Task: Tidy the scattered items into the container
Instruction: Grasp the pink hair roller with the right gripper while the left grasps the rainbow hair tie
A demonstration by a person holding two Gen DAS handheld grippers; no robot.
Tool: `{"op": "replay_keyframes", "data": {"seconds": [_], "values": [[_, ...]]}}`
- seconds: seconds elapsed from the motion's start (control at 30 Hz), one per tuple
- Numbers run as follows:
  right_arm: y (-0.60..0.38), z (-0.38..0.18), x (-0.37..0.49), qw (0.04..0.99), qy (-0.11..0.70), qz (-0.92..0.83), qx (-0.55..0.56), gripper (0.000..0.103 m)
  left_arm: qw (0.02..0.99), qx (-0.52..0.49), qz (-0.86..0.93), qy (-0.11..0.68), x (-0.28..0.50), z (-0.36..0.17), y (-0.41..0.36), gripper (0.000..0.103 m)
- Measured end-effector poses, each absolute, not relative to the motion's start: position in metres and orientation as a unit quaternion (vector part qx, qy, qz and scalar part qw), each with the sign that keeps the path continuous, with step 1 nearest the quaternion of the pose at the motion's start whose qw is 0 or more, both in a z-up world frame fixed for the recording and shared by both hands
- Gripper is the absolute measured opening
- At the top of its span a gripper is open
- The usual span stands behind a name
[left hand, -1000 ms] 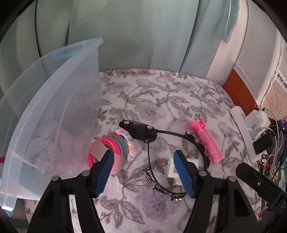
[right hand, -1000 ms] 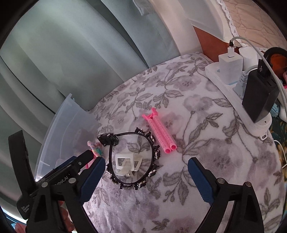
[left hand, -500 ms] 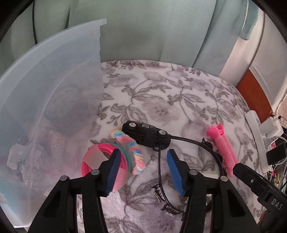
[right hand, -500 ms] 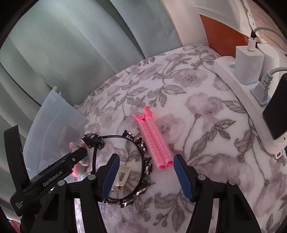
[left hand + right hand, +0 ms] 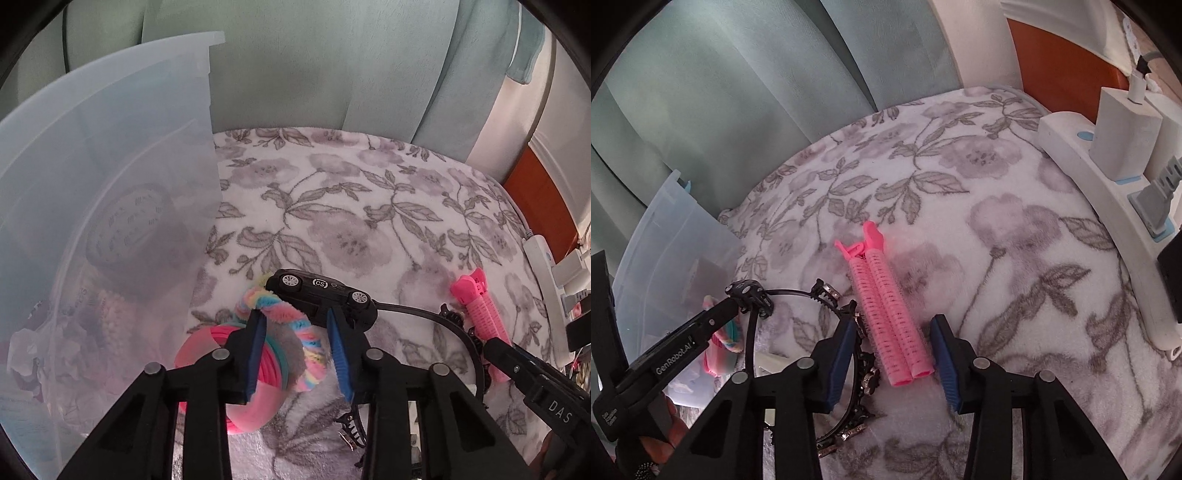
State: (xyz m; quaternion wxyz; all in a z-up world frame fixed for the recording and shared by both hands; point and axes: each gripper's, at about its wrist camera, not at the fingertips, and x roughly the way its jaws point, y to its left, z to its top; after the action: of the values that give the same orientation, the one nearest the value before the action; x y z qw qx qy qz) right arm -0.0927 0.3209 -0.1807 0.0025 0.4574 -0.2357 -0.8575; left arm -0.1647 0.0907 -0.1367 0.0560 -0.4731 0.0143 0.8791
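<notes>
- The left tool (image 5: 295, 325), jaws just closing, straddles the pastel scrunchie (image 5: 291, 317) without yet pressing it; a black toy car (image 5: 321, 295) lies just behind.
- The right tool (image 5: 895, 343), also closing, brackets the pink hair roller (image 5: 886, 306) on the floral blanket (image 5: 997, 258), pads apart from it.
- The clear container (image 5: 103, 184) stands at the left, beside the scrunchie.
- A black headband (image 5: 846, 369) lies between them.

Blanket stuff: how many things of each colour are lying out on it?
Pink: 2, curler and roll
Black: 2, car and headband
Rainbow: 1, scrunchie
White: 1, small block
Total: 6
</notes>
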Motion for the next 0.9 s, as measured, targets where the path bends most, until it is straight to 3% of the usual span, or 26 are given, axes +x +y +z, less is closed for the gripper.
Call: {"op": "replay_keyframes", "data": {"seconds": [0.33, 0.47, 0.9], "values": [[0.319, -0.176, -0.087, 0.010, -0.246, -0.856, 0.454, 0.032, 0.058, -0.479, 0.876, -0.007, -0.160, -0.134, 0.088, 0.024], [0.320, -0.169, -0.079, 0.013, -0.258, -0.857, 0.446, 0.030, 0.065, -0.485, 0.872, -0.010, -0.154, -0.131, 0.088, 0.012], [0.324, -0.129, -0.040, 0.005, -0.285, -0.868, 0.408, 0.030, 0.084, -0.466, 0.881, -0.014, -0.116, -0.092, 0.088, 0.009]]}}
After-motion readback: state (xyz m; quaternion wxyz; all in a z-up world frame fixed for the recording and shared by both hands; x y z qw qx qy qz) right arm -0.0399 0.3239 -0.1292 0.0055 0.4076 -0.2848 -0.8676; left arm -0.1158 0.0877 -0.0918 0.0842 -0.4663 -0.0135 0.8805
